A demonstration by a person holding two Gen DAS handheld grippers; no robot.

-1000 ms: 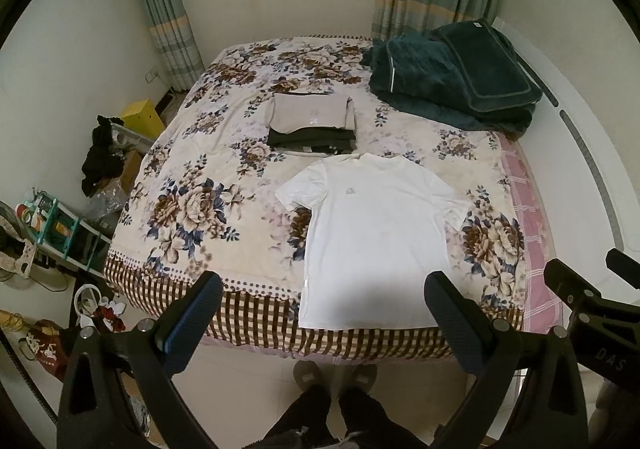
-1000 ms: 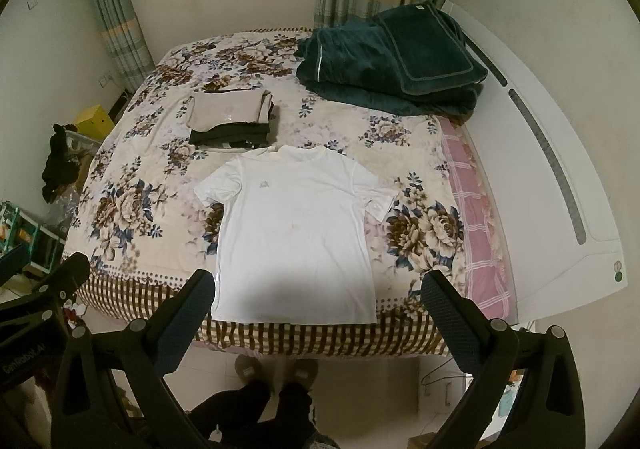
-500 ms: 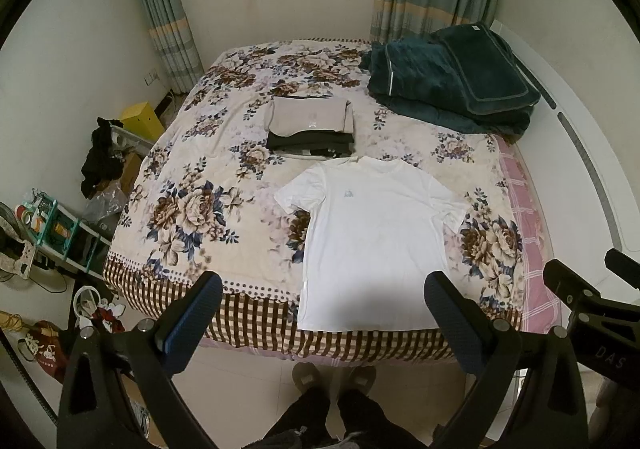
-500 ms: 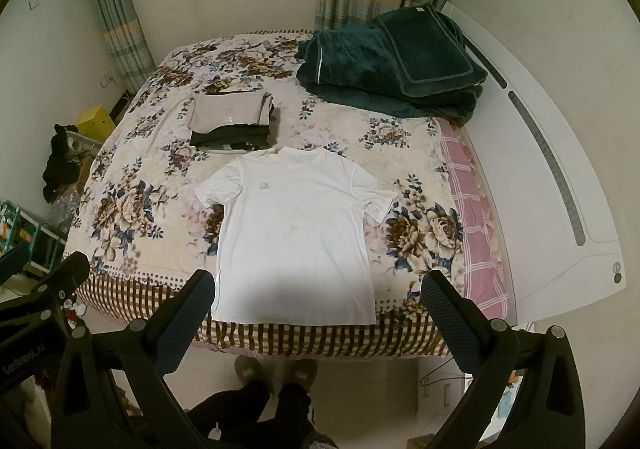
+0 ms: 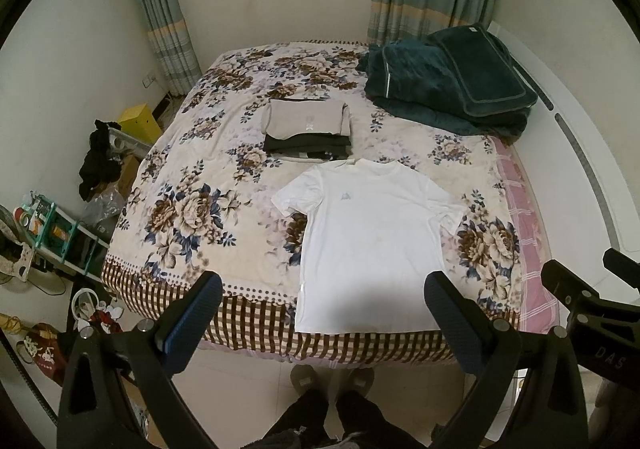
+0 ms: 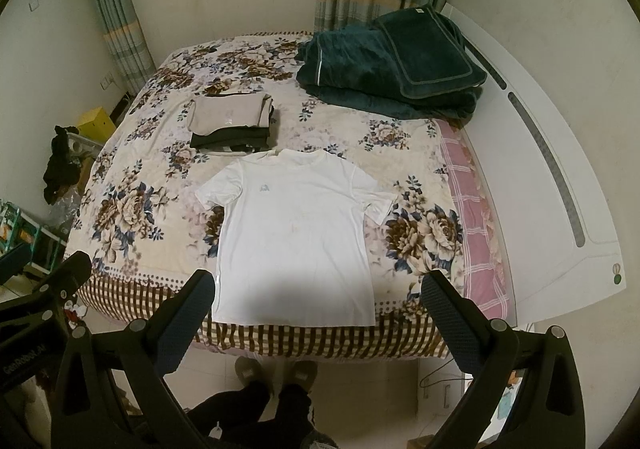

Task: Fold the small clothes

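A white T-shirt [image 5: 370, 241] lies flat, front up, at the near edge of the floral bed [image 5: 192, 209]; it also shows in the right wrist view [image 6: 296, 237]. Behind it sits a stack of folded clothes [image 5: 306, 129], beige on top of dark, also in the right wrist view [image 6: 232, 123]. My left gripper [image 5: 322, 293] is open and empty, held high over the floor before the bed's near edge. My right gripper [image 6: 318, 291] is open and empty, beside it at the same height. Neither touches the shirt.
A dark green blanket and pillow [image 5: 452, 89] lie at the bed's far right by the white headboard [image 6: 560, 185]. A shelf and clutter [image 5: 48, 233] stand left of the bed. The person's feet [image 5: 332, 377] stand on the tiled floor.
Both grippers have drawn back and up slightly, so the bed and shirt sit a little lower and farther in view. Both stay open; the shirt has not moved.
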